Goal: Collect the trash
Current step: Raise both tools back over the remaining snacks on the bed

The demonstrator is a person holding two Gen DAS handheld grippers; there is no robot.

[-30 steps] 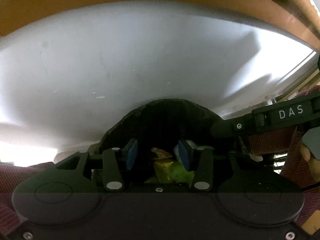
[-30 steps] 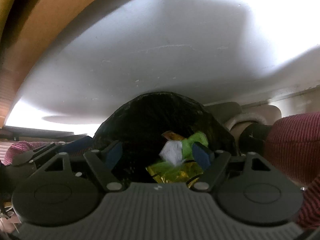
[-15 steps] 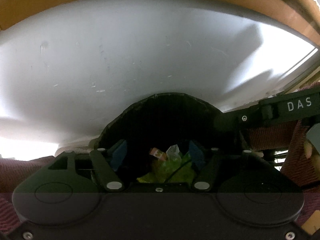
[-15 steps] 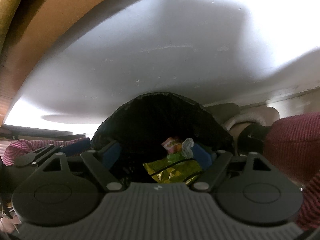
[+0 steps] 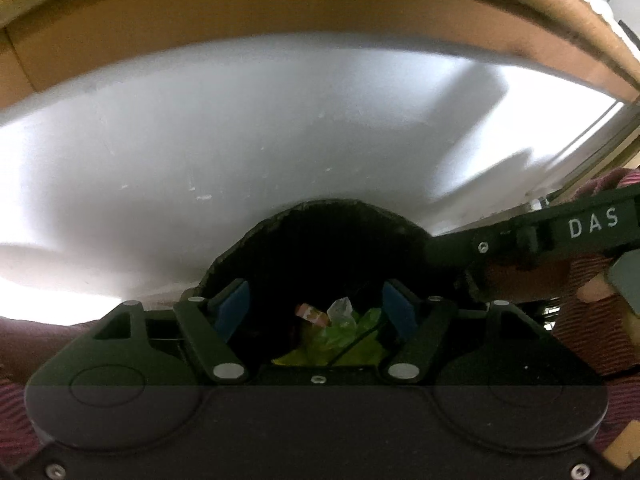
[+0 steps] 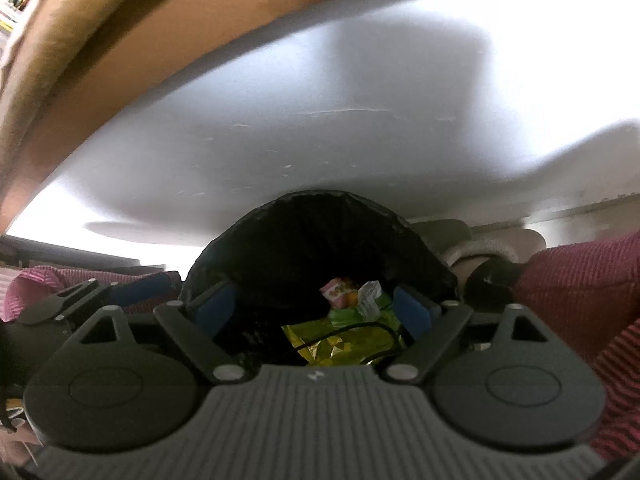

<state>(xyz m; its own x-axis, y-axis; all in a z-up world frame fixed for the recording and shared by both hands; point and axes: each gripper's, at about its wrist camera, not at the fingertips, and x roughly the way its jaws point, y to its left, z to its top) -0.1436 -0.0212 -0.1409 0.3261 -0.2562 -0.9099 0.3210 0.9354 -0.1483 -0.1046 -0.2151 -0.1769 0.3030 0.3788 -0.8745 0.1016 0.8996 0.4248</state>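
Observation:
A black-lined trash bin (image 5: 320,240) (image 6: 312,240) gapes below both grippers. Inside lie crumpled wrappers (image 5: 336,336): green and yellow foil (image 6: 344,340), a small pink packet (image 6: 336,292) and a white scrap (image 6: 370,296). My left gripper (image 5: 316,308) hangs over the bin mouth; its jaws are opening, blue pads apart, with nothing pressed between them and the wrappers lying well below. My right gripper (image 6: 312,308) hovers over the same opening, jaws opening wide, holding nothing. The other gripper's black body marked DAS (image 5: 560,236) shows at the right of the left wrist view.
A white wall or panel (image 5: 280,140) rises behind the bin, with a brown wooden edge (image 5: 280,12) above it. Red-striped sleeves (image 6: 580,280) flank the bin. A grey slipper-like shape (image 6: 480,244) lies on the floor to the bin's right.
The left gripper's jaws have spread from nearly shut on a wrapper to wide apart, and the wrapper has dropped into the bin. The right jaws widened slightly; the trash pile settled lower.

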